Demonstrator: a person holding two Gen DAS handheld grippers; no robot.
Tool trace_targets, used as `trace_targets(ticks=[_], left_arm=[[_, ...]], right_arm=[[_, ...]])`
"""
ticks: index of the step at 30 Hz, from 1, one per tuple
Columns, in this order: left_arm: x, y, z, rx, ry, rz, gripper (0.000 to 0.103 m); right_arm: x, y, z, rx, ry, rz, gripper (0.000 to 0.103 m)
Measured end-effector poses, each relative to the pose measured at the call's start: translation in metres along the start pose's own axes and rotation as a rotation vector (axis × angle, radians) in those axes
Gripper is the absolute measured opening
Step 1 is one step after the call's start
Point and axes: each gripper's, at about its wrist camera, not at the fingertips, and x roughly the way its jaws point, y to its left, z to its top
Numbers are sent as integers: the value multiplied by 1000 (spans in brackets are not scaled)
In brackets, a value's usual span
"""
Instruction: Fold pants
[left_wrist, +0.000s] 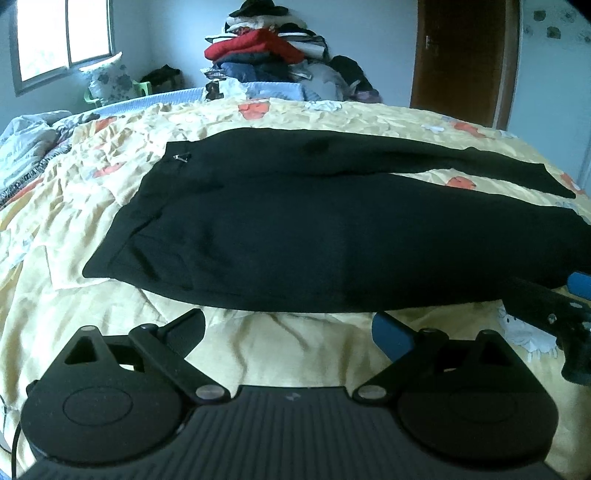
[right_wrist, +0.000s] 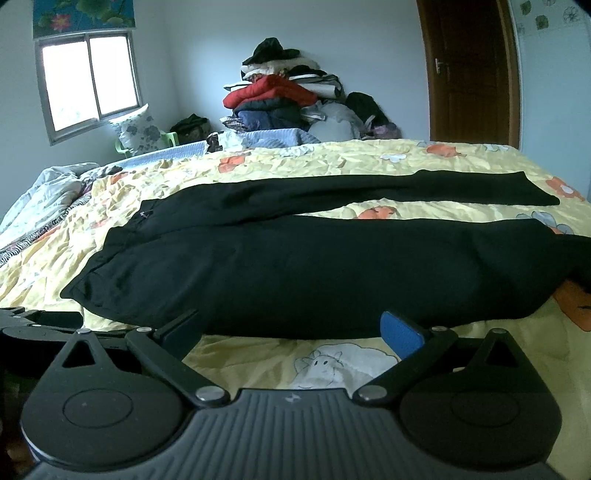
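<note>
Nearest the lenses, the left claw (left_wrist: 288, 328) and the right claw (right_wrist: 291, 332) are both hanging released, jaws spread wide and gripping nothing, just short of the near edge of the pants (left_wrist: 295, 236). The right claw is also showing at the right edge of the left wrist view. The black pants are lying flat across the bed (right_wrist: 369, 162), on its yellow flowered cover, waistband to the left and the two legs running off to the right, slightly parted. No fold is showing yet, so I judge the task to be only beginning: bringing one leg over the other and then doubling the length are both remaining. A small metal clasp (left_wrist: 182, 157) is glinting near the waistband. Farther back, a clothes pile (right_wrist: 288, 96) is leaning on the wall. No brand or readable writing is appearing anywhere, though the far details are probably too blurred to tell.
</note>
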Motion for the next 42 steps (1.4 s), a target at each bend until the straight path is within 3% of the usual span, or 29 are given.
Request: trace_targets(ticks=[42], left_arm=[[8,2,-6,43,26,35,99]], right_arm=[[8,6,-3,-23,24,42,103]])
